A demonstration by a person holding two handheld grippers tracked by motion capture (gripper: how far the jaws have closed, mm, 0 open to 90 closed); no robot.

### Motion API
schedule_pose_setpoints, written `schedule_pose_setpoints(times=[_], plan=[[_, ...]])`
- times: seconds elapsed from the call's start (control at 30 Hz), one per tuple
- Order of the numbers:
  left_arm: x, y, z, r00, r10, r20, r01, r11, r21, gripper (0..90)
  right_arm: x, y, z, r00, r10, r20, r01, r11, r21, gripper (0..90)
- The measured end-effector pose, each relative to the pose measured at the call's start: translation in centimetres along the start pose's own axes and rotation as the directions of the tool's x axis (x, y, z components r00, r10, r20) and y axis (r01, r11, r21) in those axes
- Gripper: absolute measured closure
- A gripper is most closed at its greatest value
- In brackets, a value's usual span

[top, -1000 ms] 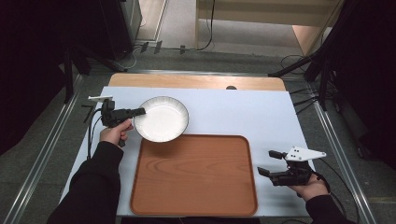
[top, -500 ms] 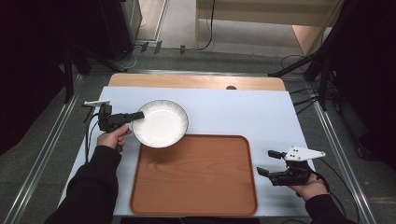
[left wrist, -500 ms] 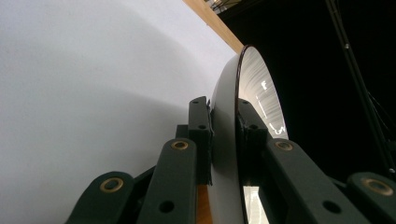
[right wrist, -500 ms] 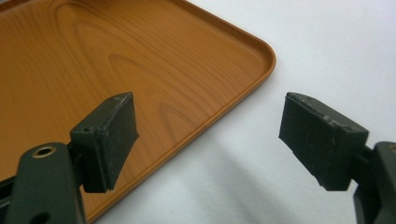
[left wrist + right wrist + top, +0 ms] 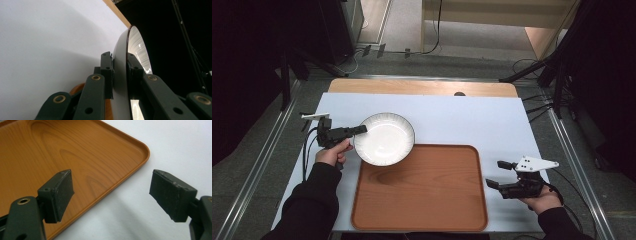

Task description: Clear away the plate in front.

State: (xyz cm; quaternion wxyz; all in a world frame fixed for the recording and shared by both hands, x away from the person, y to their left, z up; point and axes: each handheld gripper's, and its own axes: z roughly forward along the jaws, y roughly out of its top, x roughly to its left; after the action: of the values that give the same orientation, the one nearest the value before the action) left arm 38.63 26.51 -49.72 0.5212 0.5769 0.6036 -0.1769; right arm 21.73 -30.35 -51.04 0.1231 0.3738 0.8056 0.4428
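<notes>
While the left claw (image 5: 360,129) clamps the white bowl's (image 5: 385,138) rim, holding it over the wooden tray's (image 5: 422,190) far-left corner, the right claw (image 5: 499,175) rests apart beside the tray on the bench (image 5: 472,120).

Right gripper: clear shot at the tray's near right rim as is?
Probably yes. The right gripper is open beside the tray, nothing lies between them; the plate sits at the far left corner.

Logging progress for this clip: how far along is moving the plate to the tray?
Done: the left hand-held gripper is shut on the white plate's rim. In hand: the plate overlaps the wooden tray's top-left corner. Left: setting it on the tray and letting go. The right hand-held gripper waits open beside the tray.
</notes>
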Motion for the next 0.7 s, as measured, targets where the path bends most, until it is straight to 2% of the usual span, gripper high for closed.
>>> schedule_pose_setpoints(times=[0.13,0.7], plan=[[-0.2,-0.5,0.3,1.0,-0.002,0.001,0.002,1.0,0.009,79.8,0.0,0.0,0.1,1.0,0.007,0.0,-0.007,1.0,0.002,19.9],[-1.7,-2.4,0.9,0.9992,0.039,0.006,-0.04,0.9972,0.064,79.7,0.0,0.0,0.1,1.0,0.003,0.001,-0.003,1.0,0.006,19.9]])
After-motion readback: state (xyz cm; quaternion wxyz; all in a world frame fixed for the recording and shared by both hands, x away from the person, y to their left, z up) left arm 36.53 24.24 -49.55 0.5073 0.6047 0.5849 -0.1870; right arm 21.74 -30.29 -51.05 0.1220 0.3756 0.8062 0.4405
